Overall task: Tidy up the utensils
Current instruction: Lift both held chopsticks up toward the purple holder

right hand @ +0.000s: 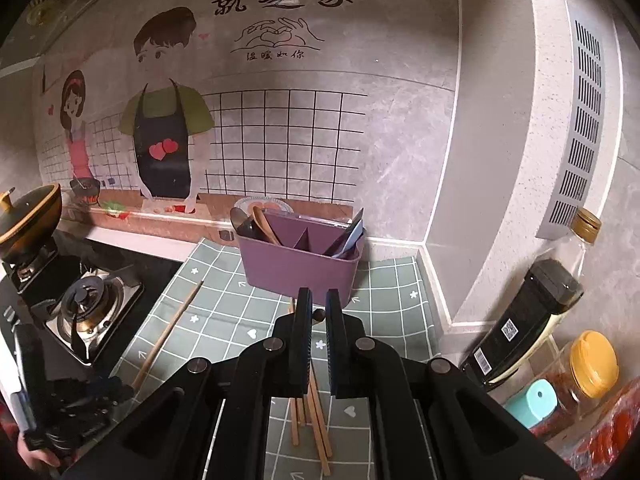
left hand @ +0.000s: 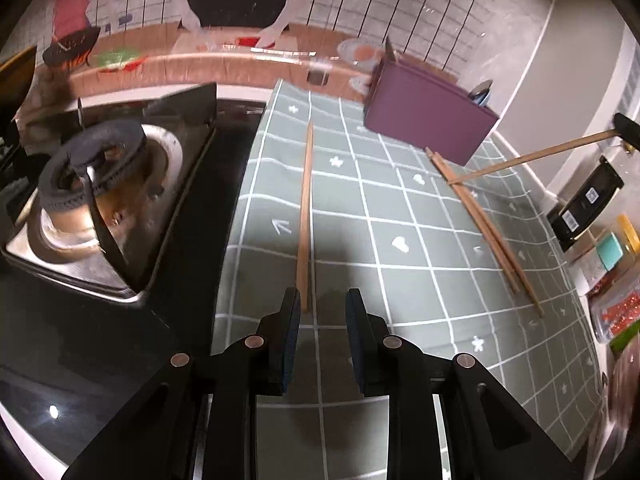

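Observation:
A single wooden chopstick (left hand: 306,216) (right hand: 168,332) lies on the grey-green checked cloth (left hand: 400,280). Its near end sits between the fingers of my left gripper (left hand: 323,300), close to the left pad; the jaws stand apart and do not press it. My right gripper (right hand: 318,298) (left hand: 626,126) is shut on another chopstick (left hand: 532,156), seen end-on between its pads, slanting down towards several loose chopsticks (left hand: 484,224) (right hand: 316,420) on the cloth. Behind them stands the purple utensil box (left hand: 428,120) (right hand: 300,264), with spoons and other utensils in its compartments.
A gas burner (left hand: 92,176) (right hand: 88,304) on a black hob borders the cloth on the left, with a lidded pot (right hand: 28,216) behind. A dark sauce bottle (right hand: 528,320) (left hand: 584,204), jars (right hand: 588,364) and red packets crowd the right side. The wall rises behind the box.

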Demonstrator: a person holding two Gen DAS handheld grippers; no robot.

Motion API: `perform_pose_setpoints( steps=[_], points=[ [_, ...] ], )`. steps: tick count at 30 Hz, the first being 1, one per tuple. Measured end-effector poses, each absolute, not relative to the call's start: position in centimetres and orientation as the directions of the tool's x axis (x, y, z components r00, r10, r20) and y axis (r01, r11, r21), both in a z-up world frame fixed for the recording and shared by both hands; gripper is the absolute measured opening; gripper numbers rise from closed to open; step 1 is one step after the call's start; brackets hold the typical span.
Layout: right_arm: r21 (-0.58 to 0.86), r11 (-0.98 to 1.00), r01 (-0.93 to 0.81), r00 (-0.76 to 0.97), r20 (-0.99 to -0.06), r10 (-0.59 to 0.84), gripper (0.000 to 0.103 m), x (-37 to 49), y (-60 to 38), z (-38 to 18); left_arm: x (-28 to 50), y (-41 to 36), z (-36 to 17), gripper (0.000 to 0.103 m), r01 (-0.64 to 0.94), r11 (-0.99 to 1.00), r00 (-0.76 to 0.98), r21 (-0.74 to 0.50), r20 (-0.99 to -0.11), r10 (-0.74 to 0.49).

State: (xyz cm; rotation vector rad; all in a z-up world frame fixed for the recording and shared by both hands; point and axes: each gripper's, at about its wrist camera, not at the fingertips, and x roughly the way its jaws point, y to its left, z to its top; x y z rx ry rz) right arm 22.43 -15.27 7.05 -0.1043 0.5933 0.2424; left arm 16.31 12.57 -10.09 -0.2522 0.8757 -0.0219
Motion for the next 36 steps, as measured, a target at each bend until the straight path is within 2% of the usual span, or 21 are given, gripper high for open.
perform_pose_setpoints(
  steps=[8, 11, 14, 17, 22, 27, 36],
  points=[
    [-0.072, 0.964, -0.256, 0.811, -0.558, 0.173, 0.006, 21.3, -14.6, 6.6, 17.4, 12.9, -11.1, 0.024, -0.178, 0.960, 0.628, -0.218, -0.776, -0.060],
    [-0.078, 0.965, -0.249, 0.815, -0.555, 0.166, 0.006, 21.3, -14.4, 6.5, 17.7, 12.2, -11.2, 0.023, -0.177, 0.968, 0.635, -0.180, -0.772, -0.028],
    [-0.083, 0.966, -0.244, 0.820, -0.550, 0.160, 0.006, 21.3, -14.4, 6.5, 18.1, 11.8, -11.3, 0.007, -0.178, 0.971, 0.635, -0.157, -0.773, -0.009],
    [-0.088, 0.966, -0.244, 0.822, -0.547, 0.158, 0.006, 21.4, -14.2, 6.6, 18.0, 11.6, -10.4, 0.007, -0.147, 0.980, 0.658, -0.136, -0.753, -0.006],
    [-0.103, 0.961, -0.258, 0.828, -0.536, 0.165, 0.006, 21.8, -14.0, 7.3, 17.5, 11.4, -5.5, 0.007, -0.074, 0.994, 0.744, -0.082, -0.668, 0.000],
    [-0.086, 0.960, -0.265, 0.830, -0.527, 0.182, 0.006, 23.0, -14.3, 8.8, 18.2, 11.1, 0.5, 0.006, 0.022, 0.998, 0.800, -0.057, -0.598, -0.052],
    [-0.054, 0.963, -0.264, 0.819, -0.539, 0.195, 0.006, 26.8, -14.9, 11.8, 21.4, 10.7, 10.9, 0.006, 0.150, 0.984, 0.849, -0.092, -0.497, -0.176]
  ],
)
